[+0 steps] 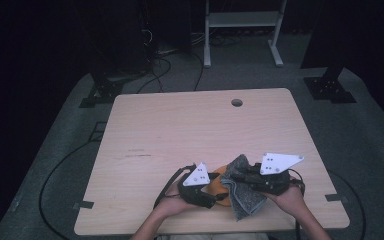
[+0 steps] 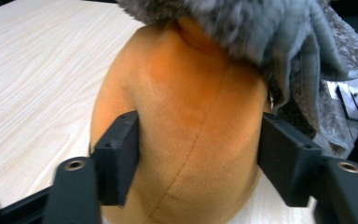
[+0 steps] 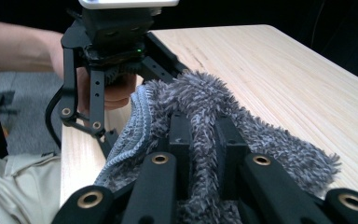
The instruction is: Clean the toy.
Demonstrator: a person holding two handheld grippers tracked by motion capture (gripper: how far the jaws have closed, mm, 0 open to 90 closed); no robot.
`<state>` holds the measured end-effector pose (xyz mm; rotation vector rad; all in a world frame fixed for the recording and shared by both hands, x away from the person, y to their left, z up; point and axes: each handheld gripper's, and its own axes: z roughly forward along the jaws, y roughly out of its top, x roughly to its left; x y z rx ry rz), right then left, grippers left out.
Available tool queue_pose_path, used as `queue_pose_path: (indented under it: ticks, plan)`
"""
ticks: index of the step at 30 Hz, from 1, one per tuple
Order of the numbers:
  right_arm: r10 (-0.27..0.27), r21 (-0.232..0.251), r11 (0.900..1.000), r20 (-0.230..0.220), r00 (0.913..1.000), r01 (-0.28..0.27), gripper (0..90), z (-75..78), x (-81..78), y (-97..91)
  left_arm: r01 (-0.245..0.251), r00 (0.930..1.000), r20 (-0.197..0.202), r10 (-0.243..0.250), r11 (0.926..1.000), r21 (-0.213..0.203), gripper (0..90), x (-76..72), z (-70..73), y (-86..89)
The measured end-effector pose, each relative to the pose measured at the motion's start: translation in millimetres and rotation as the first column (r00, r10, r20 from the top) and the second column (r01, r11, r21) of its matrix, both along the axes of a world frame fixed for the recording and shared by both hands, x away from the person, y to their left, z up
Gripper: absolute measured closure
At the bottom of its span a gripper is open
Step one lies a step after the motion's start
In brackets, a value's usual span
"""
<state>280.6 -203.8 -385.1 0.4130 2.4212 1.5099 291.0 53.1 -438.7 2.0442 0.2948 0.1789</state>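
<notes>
My left gripper (image 2: pixel 193 161) clamped orange plush toy (image 2: pixel 186 121), near table edge. My right gripper (image 3: pixel 199 140) pinched grey cloth (image 3: pixel 205 100) draped over toy. Judged mid-wipe; next: drag cloth across toy.

Shaggy grey cloth (image 3: pixel 261 140) drapes a smooth orange plush toy (image 2: pixel 186 126) on the pale matt wood-grain counter (image 1: pixel 180 130); matt black plastic jaws.

Orange plush toy (image 2: pixel 182 135), shaggy grey cloth (image 3: pixel 223 105), pale wood-grain table (image 1: pixel 180 130)
</notes>
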Motion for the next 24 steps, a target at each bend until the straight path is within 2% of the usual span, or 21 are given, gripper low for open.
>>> queue_pose_path:
  ticks: [1,2,3,4,5,6,9,10,11,12,13,14,15,17,19,20,21,22,23,24]
  plan:
    - [0.000,0.000,1.0000,0.000,1.0000,0.000,79.4,0.0,0.0,0.0,0.000,1.0000,0.000,0.000,1.0000,0.000,36.7,0.0,0.0,0.0]
    - [-0.012,0.034,0.9993,-0.031,0.9994,0.013,79.4,-4.4,5.2,-9.7,0.004,0.9999,-0.009,-0.004,1.0000,-0.007,37.4,0.9,-1.0,0.4]
    - [-0.012,0.034,0.9993,-0.031,0.9994,0.013,79.4,-4.4,5.2,-9.7,0.006,0.9998,-0.021,-0.007,0.9998,-0.018,37.4,1.4,-2.3,1.0]
    - [-0.028,0.071,0.9969,-0.066,0.9974,0.033,79.4,-10.7,11.1,-21.9,0.011,0.9997,-0.019,-0.012,0.9998,-0.018,37.7,2.0,-3.0,2.2]
    - [-0.028,0.071,0.9969,-0.066,0.9974,0.033,79.4,-10.7,11.1,-21.9,0.011,0.9997,-0.019,-0.012,0.9998,-0.018,37.7,2.0,-3.0,2.2]
    - [-0.059,0.076,0.9949,-0.093,0.9940,0.066,79.4,-16.1,14.7,-31.3,0.015,0.9997,-0.020,-0.015,0.9997,-0.017,37.7,2.2,-2.9,3.1]
    - [-0.104,0.068,0.9912,-0.126,0.9865,0.113,79.3,-27.6,20.5,-46.7,0.024,0.9994,-0.025,-0.024,0.9994,-0.026,36.6,2.9,-3.7,5.0]
    - [-0.113,0.070,0.9897,-0.145,0.9829,0.125,79.3,-31.3,22.1,-51.4,0.022,0.9990,-0.037,-0.024,0.9991,-0.037,34.2,4.0,-4.8,5.8]
    - [-0.113,0.070,0.9897,-0.145,0.9829,0.125,79.3,-31.3,22.1,-51.4,0.022,0.9990,-0.037,-0.024,0.9991,-0.037,30.5,4.0,-4.8,5.8]
    - [-0.136,0.066,0.9867,-0.169,0.9763,0.148,79.2,-38.5,24.9,-59.3,0.005,0.9978,-0.066,-0.008,0.9985,-0.055,27.5,7.0,-6.9,6.9]
    - [-0.136,0.066,0.9867,-0.169,0.9763,0.148,79.2,-38.5,24.9,-59.3,0.005,0.9978,-0.066,-0.008,0.9985,-0.055,26.7,7.0,-6.9,6.9]
    - [-0.151,0.071,0.9830,-0.208,0.9665,0.169,79.2,-46.6,27.7,-67.4,-0.011,0.9979,-0.065,0.007,0.9985,-0.053,25.2,8.1,-7.1,7.0]
    - [-0.161,0.058,0.9823,-0.220,0.9622,0.178,79.2,-50.3,28.5,-70.4,-0.011,0.9979,-0.065,0.007,0.9985,-0.053,23.5,8.1,-7.1,7.0]
    - [-0.173,0.036,0.9818,-0.241,0.9550,0.187,79.2,-55.9,28.8,-75.2,-0.045,0.9963,-0.075,0.042,0.9981,-0.043,18.0,9.8,-8.9,5.1]
    - [-0.179,0.012,0.9823,-0.228,0.9571,0.187,79.2,-55.0,26.9,-77.7,-0.064,0.9928,-0.105,0.057,0.9963,-0.058,15.1,12.3,-10.6,4.7]
    - [-0.180,0.022,0.9815,-0.224,0.9578,0.190,79.1,-52.1,25.6,-78.4,-0.069,0.9925,-0.106,0.061,0.9954,-0.067,16.6,12.9,-10.8,5.1]
    - [-0.180,0.022,0.9815,-0.224,0.9578,0.190,79.1,-52.1,25.6,-78.4,-0.069,0.9925,-0.106,0.061,0.9954,-0.067,22.4,12.9,-10.8,5.1]
    - [-0.164,0.058,0.9823,-0.196,0.9669,0.178,79.2,-42.2,22.5,-77.3,-0.082,0.9934,-0.087,0.075,0.9932,-0.083,29.1,12.0,-6.9,6.3]
    - [-0.153,0.077,0.9827,-0.176,0.9725,0.168,79.1,-35.6,20.1,-75.1,-0.082,0.9934,-0.087,0.075,0.9932,-0.083,35.8,12.0,-6.9,6.3]
    - [-0.138,0.096,0.9833,-0.155,0.9782,0.154,79.1,-28.4,17.5,-71.7,-0.105,0.9939,-0.044,0.101,0.9899,-0.095,40.7,8.5,4.2,6.7]
